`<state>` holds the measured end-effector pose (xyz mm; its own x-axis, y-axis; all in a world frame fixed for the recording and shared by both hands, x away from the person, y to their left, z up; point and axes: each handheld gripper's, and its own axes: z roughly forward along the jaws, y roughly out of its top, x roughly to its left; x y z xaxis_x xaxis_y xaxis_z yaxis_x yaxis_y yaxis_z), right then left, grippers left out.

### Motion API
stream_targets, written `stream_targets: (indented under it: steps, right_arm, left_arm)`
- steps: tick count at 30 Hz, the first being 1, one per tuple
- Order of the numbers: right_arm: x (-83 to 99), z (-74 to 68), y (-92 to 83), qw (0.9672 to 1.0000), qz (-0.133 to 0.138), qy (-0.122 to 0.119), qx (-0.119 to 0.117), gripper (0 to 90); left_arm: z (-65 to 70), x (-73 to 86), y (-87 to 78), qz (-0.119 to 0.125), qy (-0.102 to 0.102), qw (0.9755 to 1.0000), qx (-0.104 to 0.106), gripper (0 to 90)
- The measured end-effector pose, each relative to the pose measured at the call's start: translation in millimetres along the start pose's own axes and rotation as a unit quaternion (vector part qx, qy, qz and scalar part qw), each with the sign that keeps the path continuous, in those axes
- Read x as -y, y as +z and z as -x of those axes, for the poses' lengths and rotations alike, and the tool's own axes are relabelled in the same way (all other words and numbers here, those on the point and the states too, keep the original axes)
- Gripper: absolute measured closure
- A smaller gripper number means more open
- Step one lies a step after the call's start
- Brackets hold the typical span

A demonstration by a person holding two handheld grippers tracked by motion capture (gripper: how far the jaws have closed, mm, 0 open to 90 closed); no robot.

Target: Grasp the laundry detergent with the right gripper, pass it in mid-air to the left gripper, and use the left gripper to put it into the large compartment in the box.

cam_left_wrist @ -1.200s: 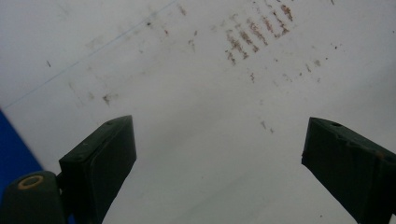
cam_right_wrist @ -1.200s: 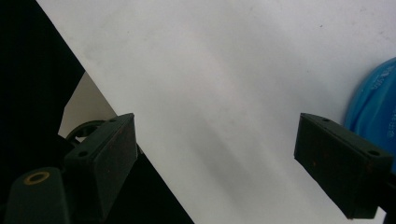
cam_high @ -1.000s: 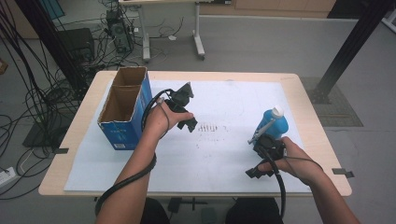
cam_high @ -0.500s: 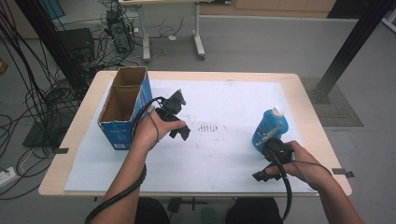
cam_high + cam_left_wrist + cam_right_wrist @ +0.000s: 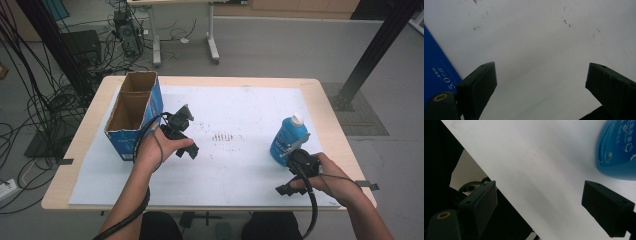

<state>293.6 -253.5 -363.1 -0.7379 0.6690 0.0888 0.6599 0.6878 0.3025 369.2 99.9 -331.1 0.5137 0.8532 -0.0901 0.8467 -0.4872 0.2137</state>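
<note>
Since a second ago the left tongs (image 5: 186,141) have slid left across the white sheet (image 5: 240,165) toward the open cardboard box (image 5: 131,117) and now sit just beside its blue side wall — in the left gripper view that wall fills the left edge, close to the left jaw. The jaws stand wide apart with nothing between them. The right tongs (image 5: 295,172) have hardly shifted; they rest near the front right of the tabletop (image 5: 75,150), jaws apart and empty, just on the near side of the blue bottle (image 5: 286,136).

The bottle stands upright with its white cap on, at the right of the sheet, well apart from the box. Judging by this, the left hand is lining up on the box, while the bottle awaits a grasp.

Writing: small white characters and "5.0" on the box wall; white print on the bottle's label, too blurred to read.
</note>
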Motion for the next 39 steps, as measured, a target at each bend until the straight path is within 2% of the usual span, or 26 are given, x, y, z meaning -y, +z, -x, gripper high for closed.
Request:
stream_targets:
  steps: [4,14,18,39]
  right_arm:
    - [3.1,1.8,1.0,1.0000,-0.002,0.003,0.001,13.0]
    - [11.0,9.3,1.6,0.9999,-0.003,0.015,0.002,12.9]
    - [15.1,13.7,1.1,0.9997,-0.002,0.023,0.003,13.0]
    - [32.6,42.6,2.4,0.9982,-0.007,0.059,0.013,12.5]
  left_arm:
    - [2.2,6.9,0.8,-0.002,0.005,0.9998,0.021,10.2]
    - [11.1,18.0,-1.0,0.000,0.014,0.9997,0.018,10.2]
    - [13.9,19.8,0.0,0.005,0.016,0.9994,0.030,10.2]
    - [27.0,27.4,3.9,0.002,0.024,0.9995,0.019,10.0]
